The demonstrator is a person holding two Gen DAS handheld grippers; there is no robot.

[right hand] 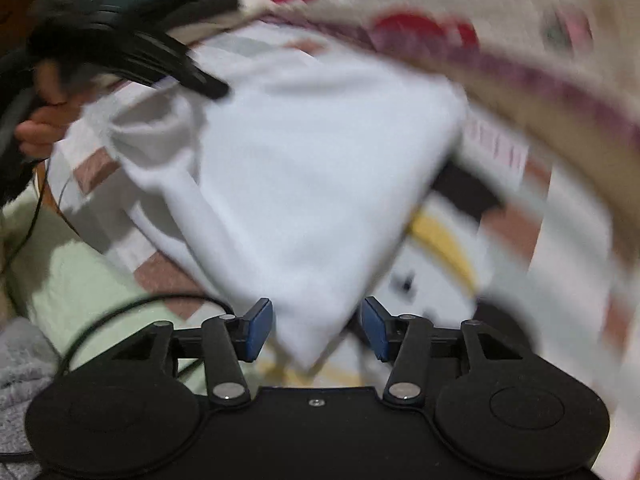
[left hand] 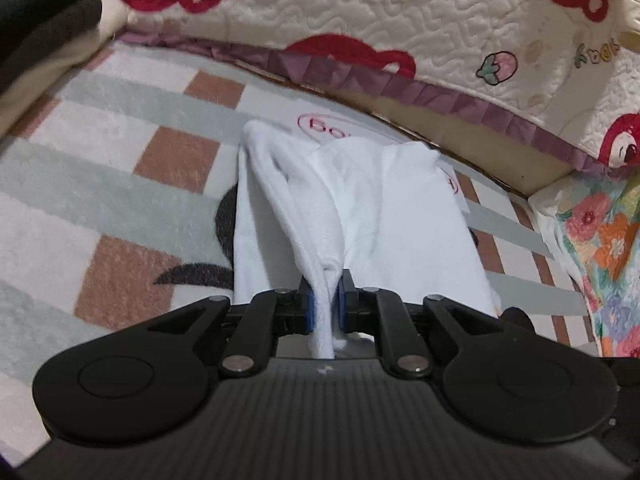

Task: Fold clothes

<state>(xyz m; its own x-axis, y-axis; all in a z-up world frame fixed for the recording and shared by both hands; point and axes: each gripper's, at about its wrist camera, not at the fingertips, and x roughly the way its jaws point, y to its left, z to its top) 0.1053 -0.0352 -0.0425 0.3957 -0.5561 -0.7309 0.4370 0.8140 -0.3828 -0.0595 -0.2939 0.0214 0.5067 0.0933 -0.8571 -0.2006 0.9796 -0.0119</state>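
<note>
1. White fleece-like cloth, the white garment, fills the centre of the left wrist view. It lies on a checked blanket with pale green, white and brown squares. The left tool is at the lower centre of the frame, and its two blue pads are pressed together on a bunched fold of the garment, which rises up from the blanket to the pads. A quilted cream cover with red figures and a purple frill curves along the upper part of the frame. A floral cloth is at the right edge.

2. The right wrist view is blurred. The right tool is at the lower centre with its blue pads apart, and a corner of the white garment hangs between them; I cannot tell if it touches them. At the upper left, the left tool holds the other end, with a hand behind it.
</note>
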